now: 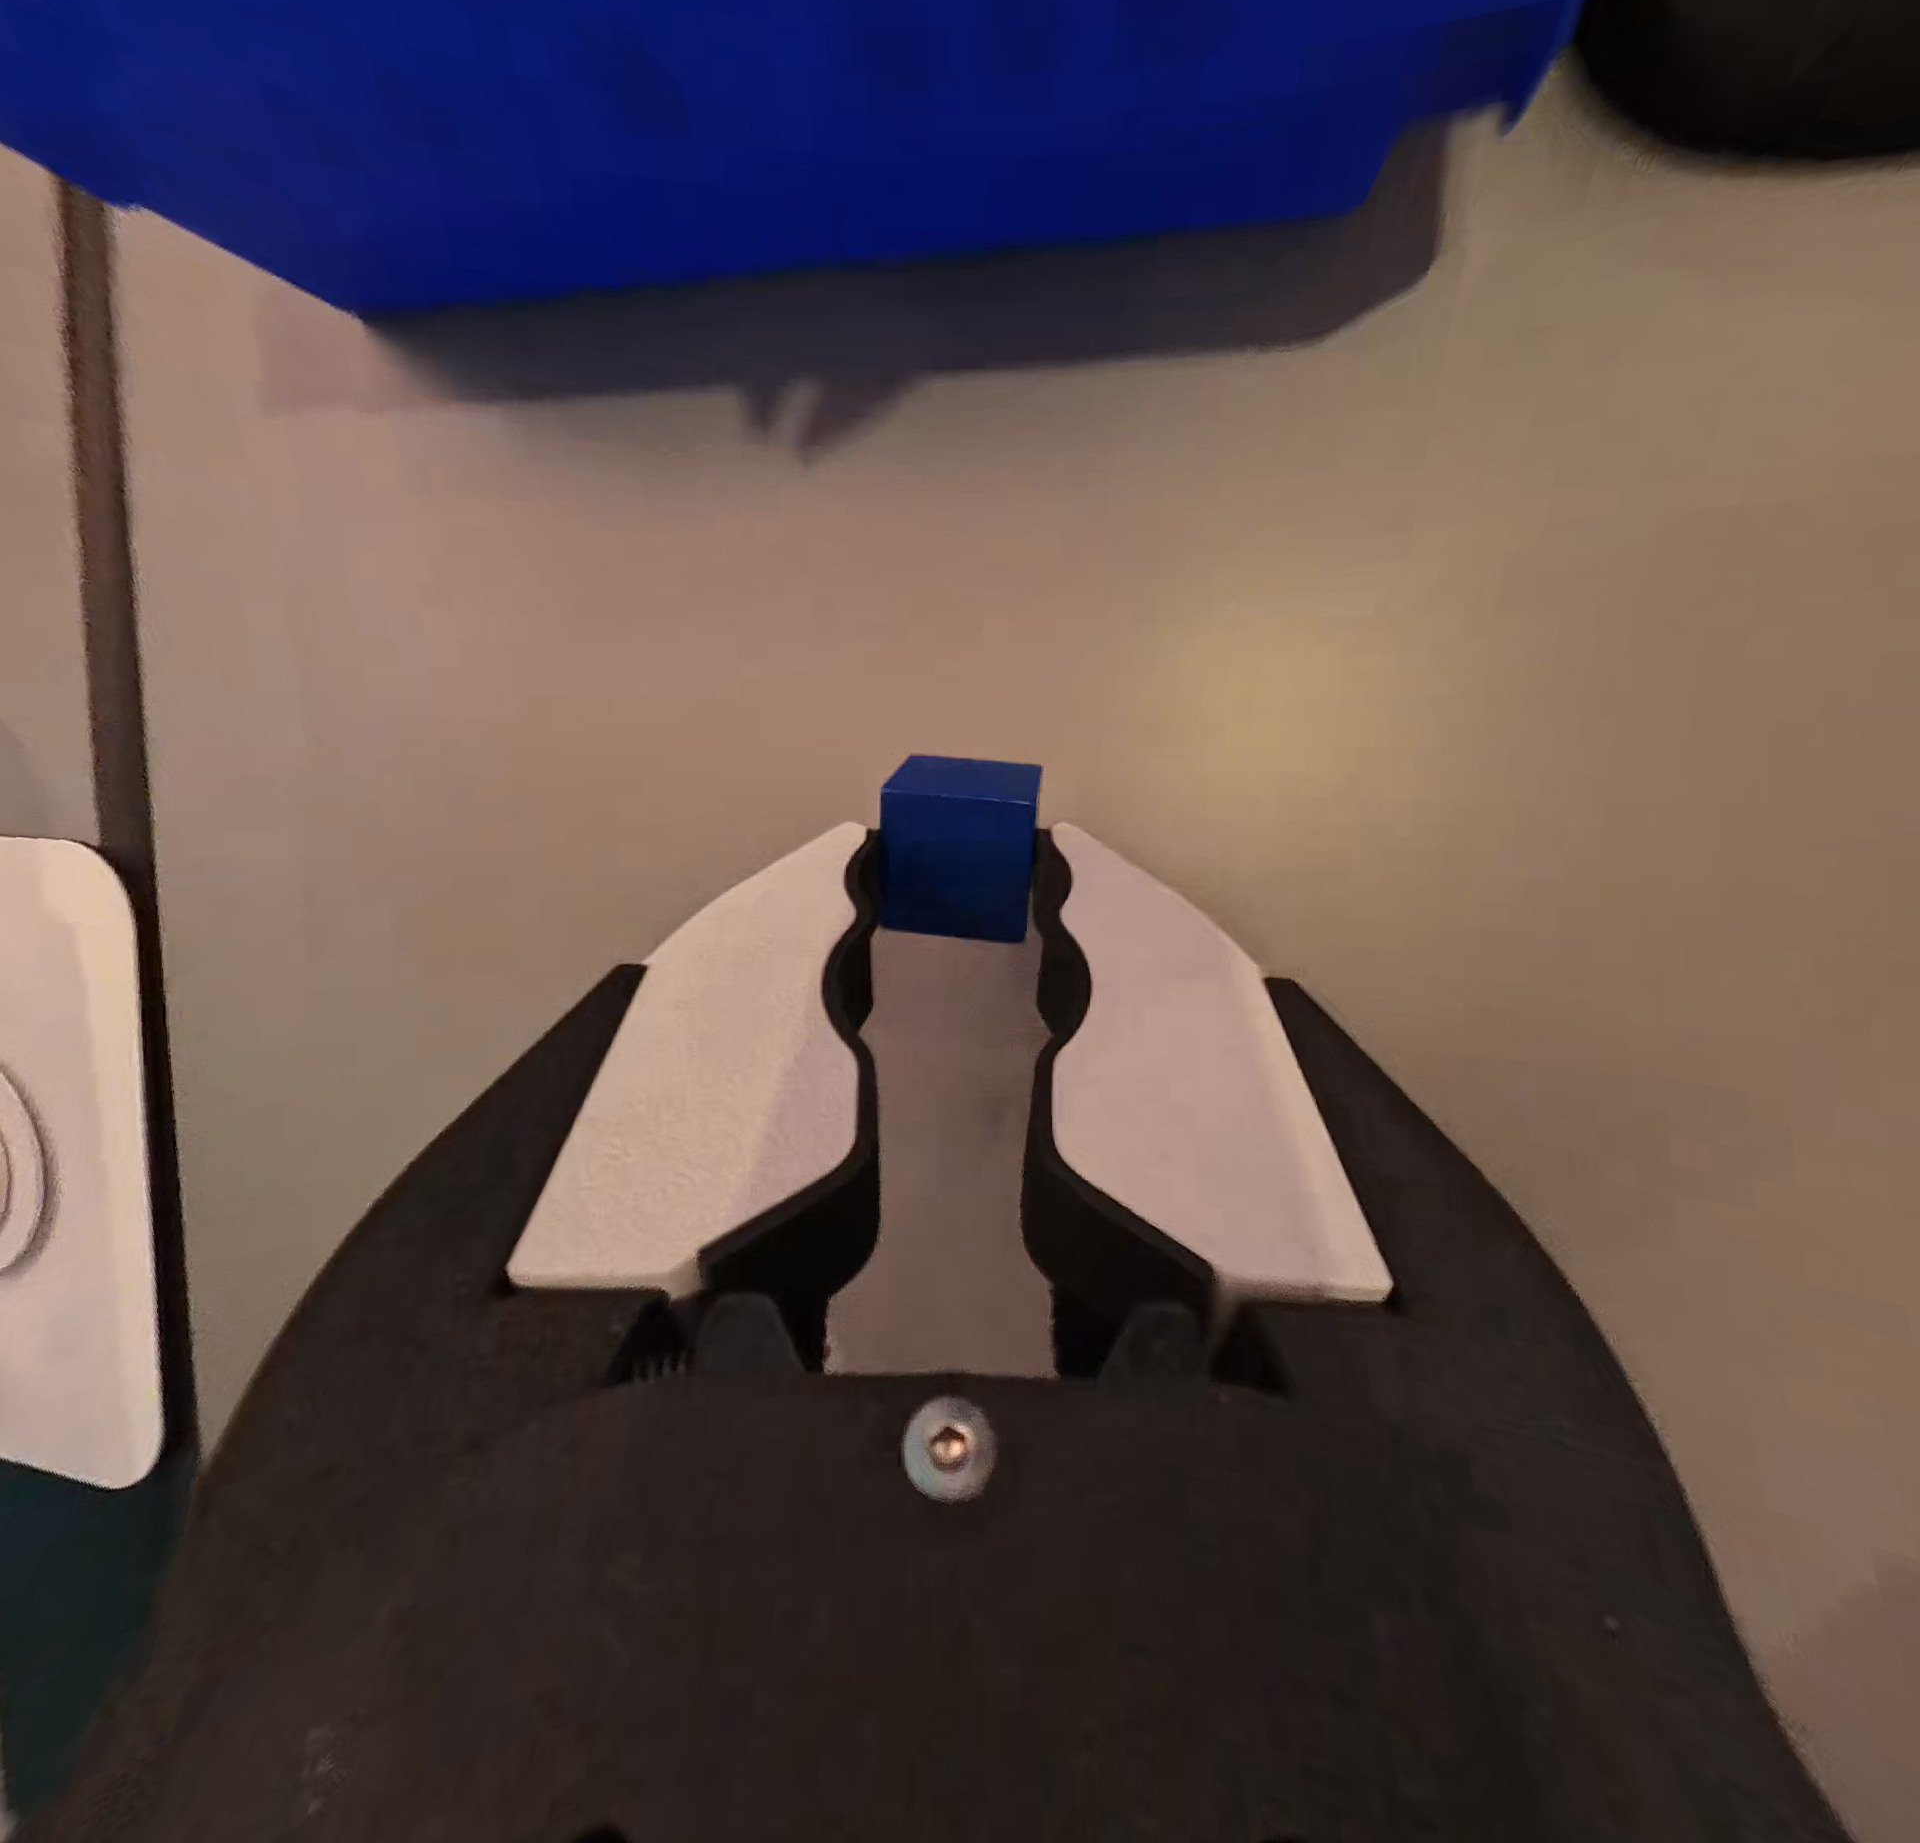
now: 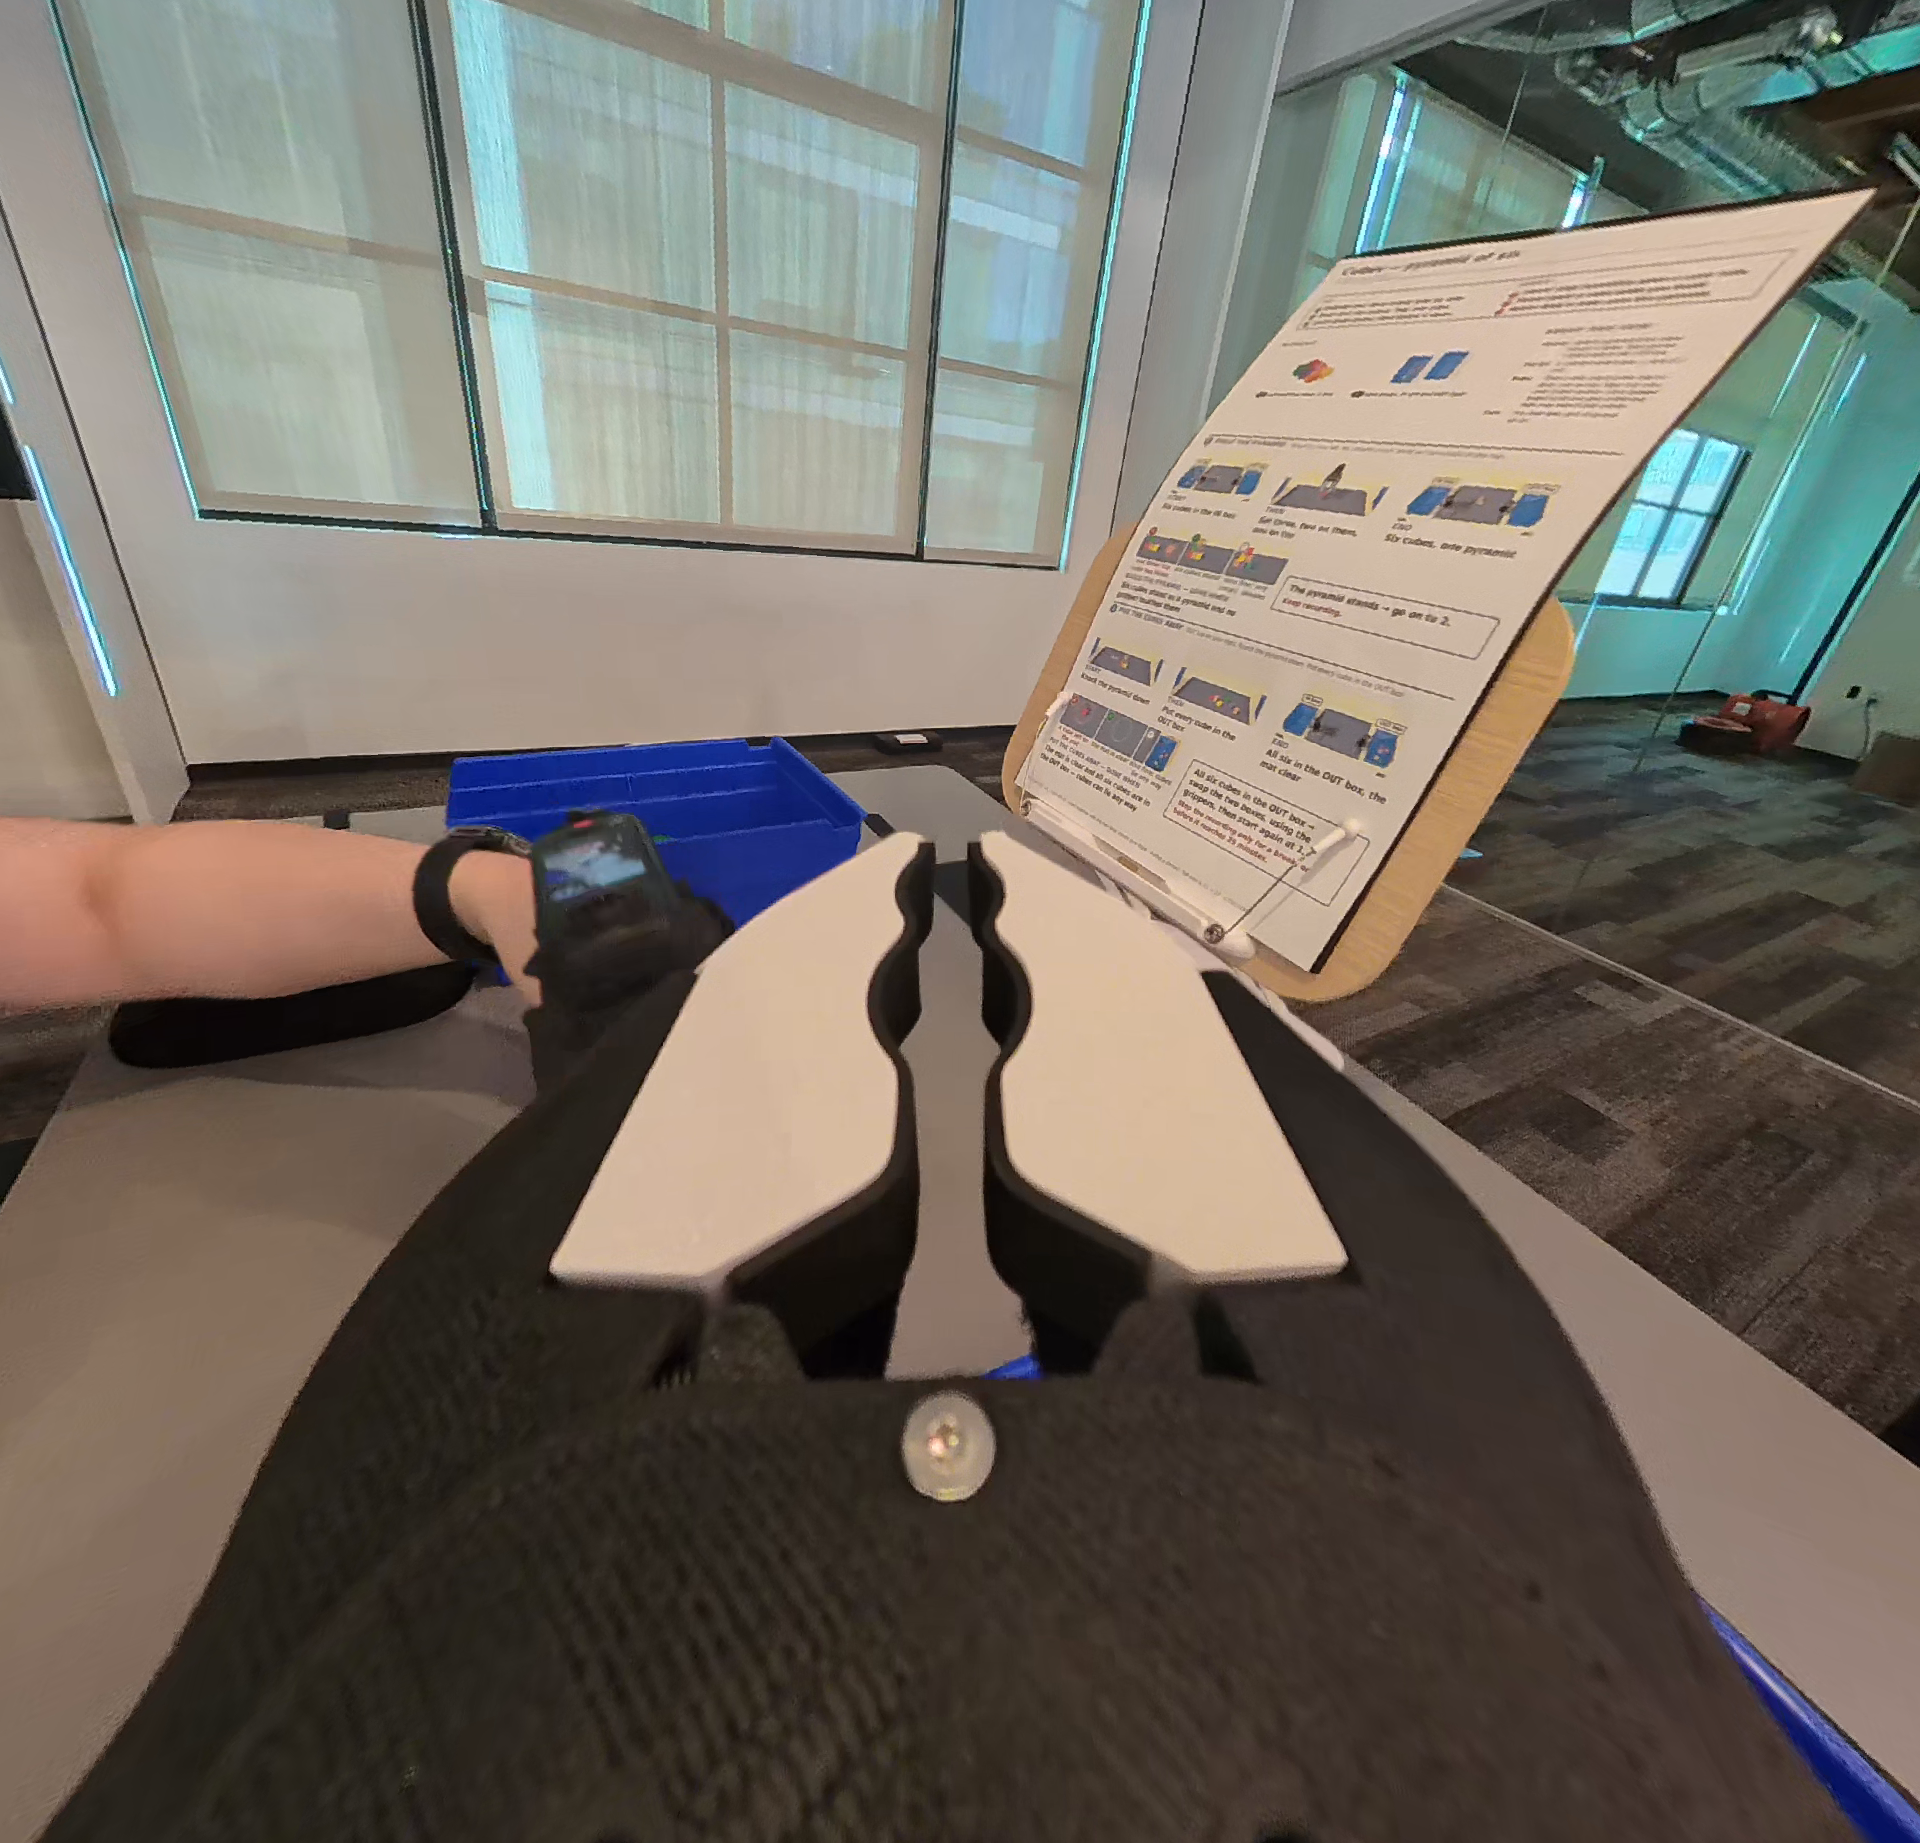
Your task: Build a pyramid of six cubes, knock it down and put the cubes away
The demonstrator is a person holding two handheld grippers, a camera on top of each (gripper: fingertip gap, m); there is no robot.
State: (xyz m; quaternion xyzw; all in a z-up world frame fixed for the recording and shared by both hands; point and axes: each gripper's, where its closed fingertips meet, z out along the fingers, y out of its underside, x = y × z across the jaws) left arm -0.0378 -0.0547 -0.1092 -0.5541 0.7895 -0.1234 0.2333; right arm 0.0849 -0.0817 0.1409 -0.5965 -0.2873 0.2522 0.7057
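My left gripper (image 1: 958,843) is shut on a small blue cube (image 1: 956,879), pinched between its fingertips and held above the grey table (image 1: 1351,650). A blue bin (image 1: 727,110) lies just beyond it, blurred; the same bin shows in the right wrist view (image 2: 665,796). My right gripper (image 2: 951,848) is held up over the table with its jaws nearly together and nothing between them. In that view the left gripper (image 2: 613,920) shows at the left, by the bin, on a person's arm (image 2: 208,900). No other cubes are visible.
An instruction sheet on a wooden stand (image 2: 1403,598) stands at the table's far right. A blue edge of another bin (image 2: 1787,1710) shows under my right gripper. A white card (image 1: 62,1149) and a dark strip (image 1: 104,546) lie left of the cube. Spacing between my two grippers at the tips: around 30 centimetres.
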